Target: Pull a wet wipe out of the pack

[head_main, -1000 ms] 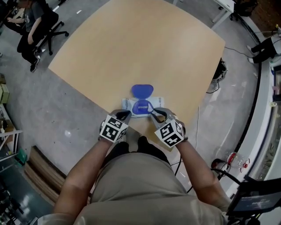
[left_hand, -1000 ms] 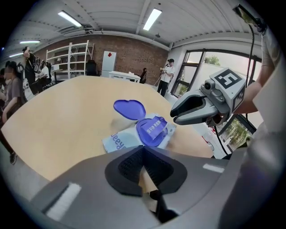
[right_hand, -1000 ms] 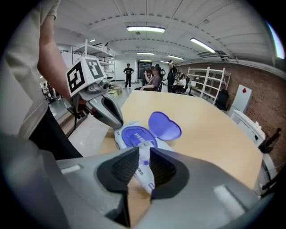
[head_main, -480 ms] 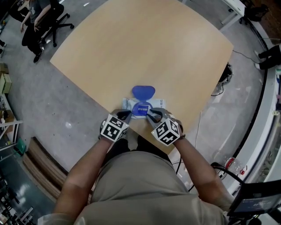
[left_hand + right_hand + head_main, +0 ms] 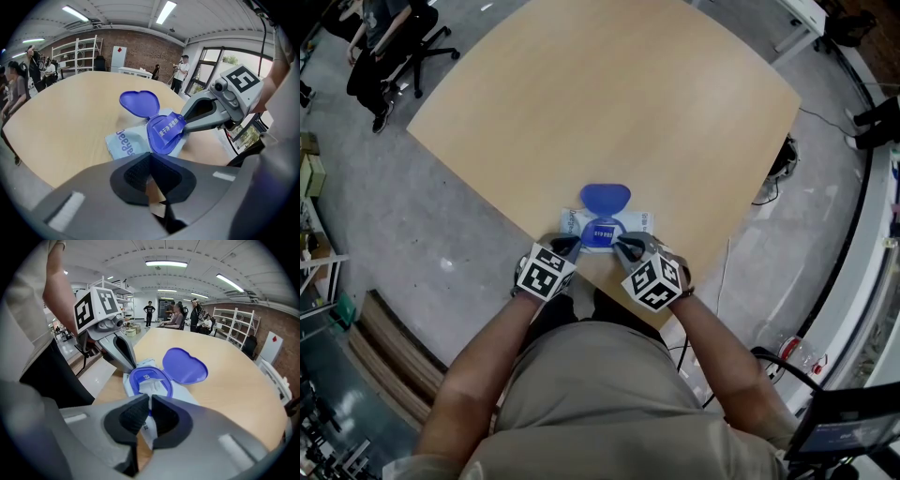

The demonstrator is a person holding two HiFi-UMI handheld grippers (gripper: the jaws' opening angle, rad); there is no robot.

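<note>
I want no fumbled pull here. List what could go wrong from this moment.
1. The pack lies at the table's near edge, and the shut left tool sits by its corner, not clearly pinning it; it may lift or slide off with the pull.
2. The right tool has its tips nearly together at the blue ring; a grip on the white wipe is not clear, so it may slip or catch the ring.

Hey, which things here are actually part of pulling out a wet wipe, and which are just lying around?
In the job: pack, its open lid, wipe poking out, left claw, right claw.
Just lying about: chair, cables on the floor, shelves.
</note>
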